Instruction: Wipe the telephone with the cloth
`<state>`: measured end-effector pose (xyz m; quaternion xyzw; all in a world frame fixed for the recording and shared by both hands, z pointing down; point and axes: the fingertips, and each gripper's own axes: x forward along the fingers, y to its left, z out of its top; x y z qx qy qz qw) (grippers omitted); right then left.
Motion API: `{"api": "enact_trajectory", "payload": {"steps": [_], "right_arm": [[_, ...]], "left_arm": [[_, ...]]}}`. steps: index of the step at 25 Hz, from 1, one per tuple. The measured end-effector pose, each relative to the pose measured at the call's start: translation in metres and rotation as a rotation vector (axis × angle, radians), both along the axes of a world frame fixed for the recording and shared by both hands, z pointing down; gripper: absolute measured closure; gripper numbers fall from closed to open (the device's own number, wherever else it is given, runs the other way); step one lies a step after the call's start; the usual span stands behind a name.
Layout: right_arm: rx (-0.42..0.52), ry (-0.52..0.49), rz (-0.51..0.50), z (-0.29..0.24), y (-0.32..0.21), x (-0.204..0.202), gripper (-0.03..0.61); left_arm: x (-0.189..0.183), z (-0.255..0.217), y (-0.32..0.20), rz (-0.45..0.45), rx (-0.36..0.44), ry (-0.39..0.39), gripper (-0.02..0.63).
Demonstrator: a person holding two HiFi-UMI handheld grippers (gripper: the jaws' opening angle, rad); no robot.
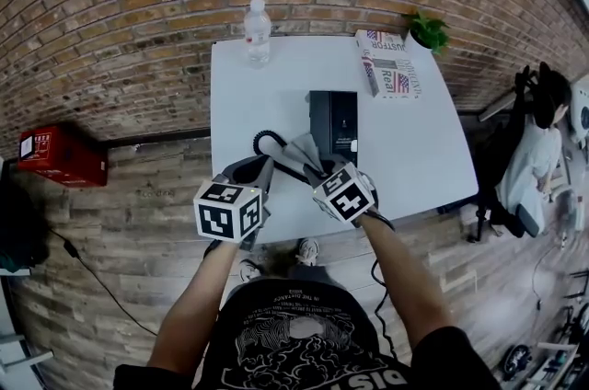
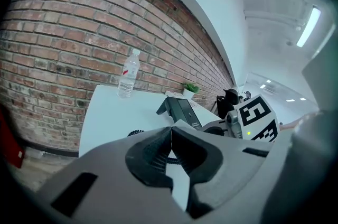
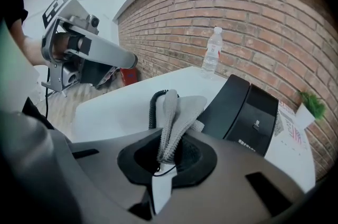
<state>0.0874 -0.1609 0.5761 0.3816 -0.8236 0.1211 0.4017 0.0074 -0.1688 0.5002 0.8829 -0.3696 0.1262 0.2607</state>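
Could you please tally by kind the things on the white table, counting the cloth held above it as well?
Water bottle: 1
Telephone: 1
Printed box: 1
Potted plant: 1
Cloth, clamped in the right gripper: 1
Total: 5

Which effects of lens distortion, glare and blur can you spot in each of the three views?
Head view: fisheye bends the brick wall into arcs round the table, and the corners darken. Left gripper view: a ceiling light glares at upper right; the near jaws look soft, the water bottle crisper. Right gripper view: even light, the cloth and telephone clear, edges vignetted.
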Motion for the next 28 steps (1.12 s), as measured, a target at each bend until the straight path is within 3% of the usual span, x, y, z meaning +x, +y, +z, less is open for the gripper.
{"api": "enact_trajectory", "payload": {"steps": [7, 19, 24, 28], "right_arm": [[0.012, -0.028, -0.028, -0.001, 0.01, 0.001, 0.566], [0.19, -0.182, -0.007, -0.089, -0.045, 0.016, 0.566], [0.271, -0.179, 0.023, -0.123, -0.089, 0.042, 0.566], [0.287, -0.117, 0.073, -0.13, -0.126, 0.072, 0.566]], "left_arm": [[0.011, 0.002, -0.002, 0.005, -0.005, -0.004, 0.606], [0.026, -0.011, -0.024, -0.023, 0.028, -0.004, 0.606], [0.029, -0.017, -0.036, -0.045, 0.042, -0.01, 0.606], [0.027, -0.019, -0.043, -0.061, 0.047, -0.021, 0.606]]}}
